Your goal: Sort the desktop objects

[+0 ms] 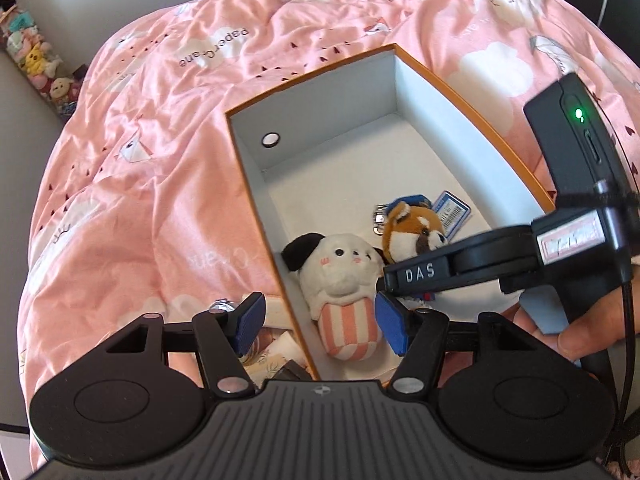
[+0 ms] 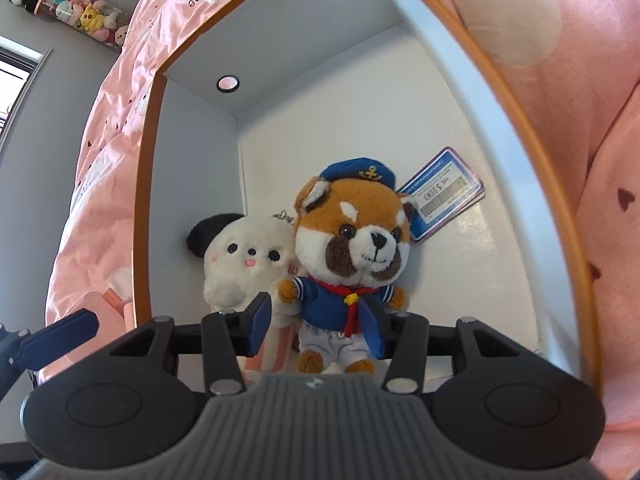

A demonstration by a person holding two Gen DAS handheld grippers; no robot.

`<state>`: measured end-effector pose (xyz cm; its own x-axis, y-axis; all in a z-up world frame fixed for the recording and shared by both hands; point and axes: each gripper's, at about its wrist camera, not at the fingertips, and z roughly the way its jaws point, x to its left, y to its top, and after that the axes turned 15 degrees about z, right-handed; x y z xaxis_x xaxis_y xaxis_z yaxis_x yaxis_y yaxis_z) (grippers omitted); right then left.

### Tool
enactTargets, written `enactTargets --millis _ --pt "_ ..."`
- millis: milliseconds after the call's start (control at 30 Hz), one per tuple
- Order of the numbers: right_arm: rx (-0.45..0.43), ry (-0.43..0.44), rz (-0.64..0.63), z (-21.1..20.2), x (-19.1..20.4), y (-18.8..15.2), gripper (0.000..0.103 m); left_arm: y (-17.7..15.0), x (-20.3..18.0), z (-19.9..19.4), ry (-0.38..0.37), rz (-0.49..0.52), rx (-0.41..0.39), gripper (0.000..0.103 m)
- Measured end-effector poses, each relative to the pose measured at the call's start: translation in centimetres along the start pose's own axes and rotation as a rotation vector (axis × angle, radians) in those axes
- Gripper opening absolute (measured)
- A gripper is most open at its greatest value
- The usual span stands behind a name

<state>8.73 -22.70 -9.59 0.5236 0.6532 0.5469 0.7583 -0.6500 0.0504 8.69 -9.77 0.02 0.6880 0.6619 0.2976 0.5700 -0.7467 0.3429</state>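
While the right hand-held gripper (image 2: 316, 330) reaches into the orange-rimmed white cardboard box (image 2: 400, 92) on the pink printed quilt (image 1: 160, 120), its blue pads stand wide on either side of the brown-and-white plush dog in a blue sailor suit (image 2: 352, 256), not pressing it. Beside the dog lies the white plush puppy with a black ear and striped pink body (image 1: 344, 292). The left hand-held gripper (image 1: 320, 322) hovers spread wide at the box's near edge, holding nothing.

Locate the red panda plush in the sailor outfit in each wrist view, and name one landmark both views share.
Left wrist: red panda plush right of centre inside the box, partly hidden behind the right tongs' arm.
Right wrist: centre, facing the camera, between the open fingers.
Shared landmark: round hole in the box wall.
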Motion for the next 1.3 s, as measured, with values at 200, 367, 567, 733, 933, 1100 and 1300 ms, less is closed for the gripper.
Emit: enactTargets --millis 200,367,567,733,933,1100,1300 --pt "0.01 0.006 -0.016 0.7 0.2 -0.4 0.056 -0.3 1.5 -0.7 0.009 -0.094 -0.011 0.072" --pt "-0.013 0.003 -0.037 0.3 0.2 -0.6 0.055 -0.6 2.2 -1.1 0.03 -0.134 -0.014 0.072" --pt "-0.131 -0.004 -0.095 -1.6 1.0 -1.0 0.059 -1.5 3.3 -1.3 0.033 -0.186 -0.032 0.072" --pt "-0.197 -0.005 -0.16 -2.5 1.5 -1.1 0.062 -2.7 4.6 -1.5 0.04 -0.23 -0.047 0.072" --pt "-0.172 0.007 -0.2 -2.1 1.4 0.3 0.063 -4.9 6.5 -1.7 0.055 -0.298 -0.057 0.072" --pt "-0.101 -0.012 -0.199 -1.7 1.0 2.3 0.049 -7.3 8.3 -1.6 0.062 -0.374 -0.06 0.072" --pt "-0.044 -0.044 -0.224 -0.9 2.0 3.3 0.05 -9.6 9.7 -1.1 0.046 -0.44 -0.074 0.072"
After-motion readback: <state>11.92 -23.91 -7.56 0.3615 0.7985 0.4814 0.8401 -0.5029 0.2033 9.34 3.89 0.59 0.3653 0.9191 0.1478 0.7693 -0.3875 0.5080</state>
